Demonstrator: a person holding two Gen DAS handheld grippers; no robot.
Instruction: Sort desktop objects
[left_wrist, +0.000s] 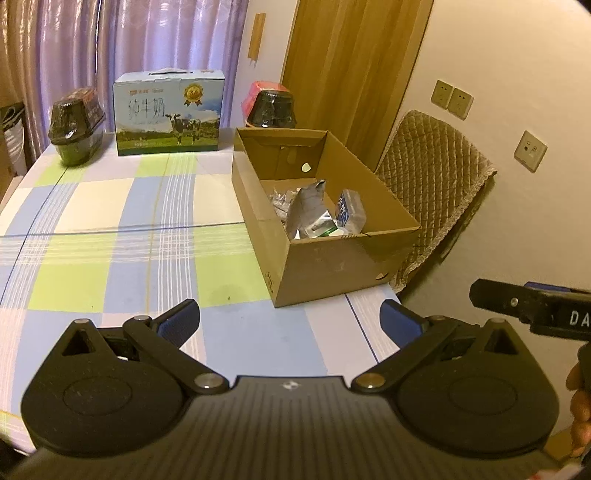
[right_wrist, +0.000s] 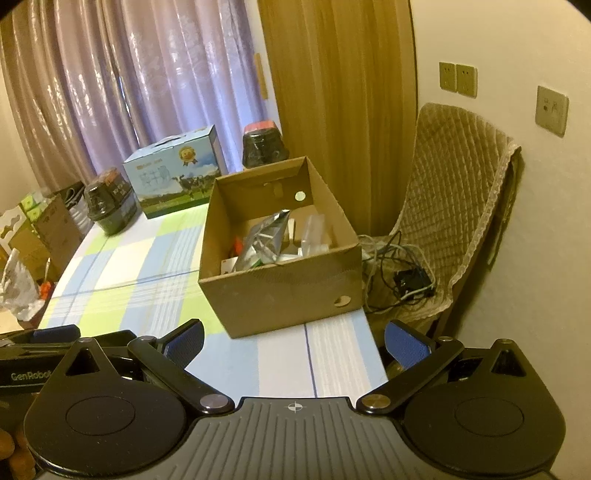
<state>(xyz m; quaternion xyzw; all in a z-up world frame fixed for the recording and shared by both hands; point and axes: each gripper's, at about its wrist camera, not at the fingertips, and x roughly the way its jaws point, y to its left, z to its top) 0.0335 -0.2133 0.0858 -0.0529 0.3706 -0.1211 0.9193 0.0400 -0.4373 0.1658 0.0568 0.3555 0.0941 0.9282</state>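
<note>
— Cardboard box (left_wrist: 325, 236), where does it sit?
— At the right edge of the tabletop (left_wrist: 122, 229), open at the top. Inside lie a crumpled silver pouch (left_wrist: 308, 212), a small blue-and-white carton (left_wrist: 347, 210) and some clear wrappers, piled toward the near end.
— And the grippers?
— Left gripper (left_wrist: 290, 317) hangs over the near edge, jaws spread wide, nothing between them. Right gripper (right_wrist: 293, 338) is beside it near the right corner, jaws equally wide and holding nothing.
— What else is on the tabletop?
— Along the far edge, a milk gift box (left_wrist: 168, 114) printed with cows, a dark tub (left_wrist: 75, 125) toward the far left corner, and another dark tub with a red lid (left_wrist: 269, 105) just behind the cardboard box. A quilt-covered chair (right_wrist: 454, 206) stands off the right edge, cables (right_wrist: 399, 266) on its seat.
</note>
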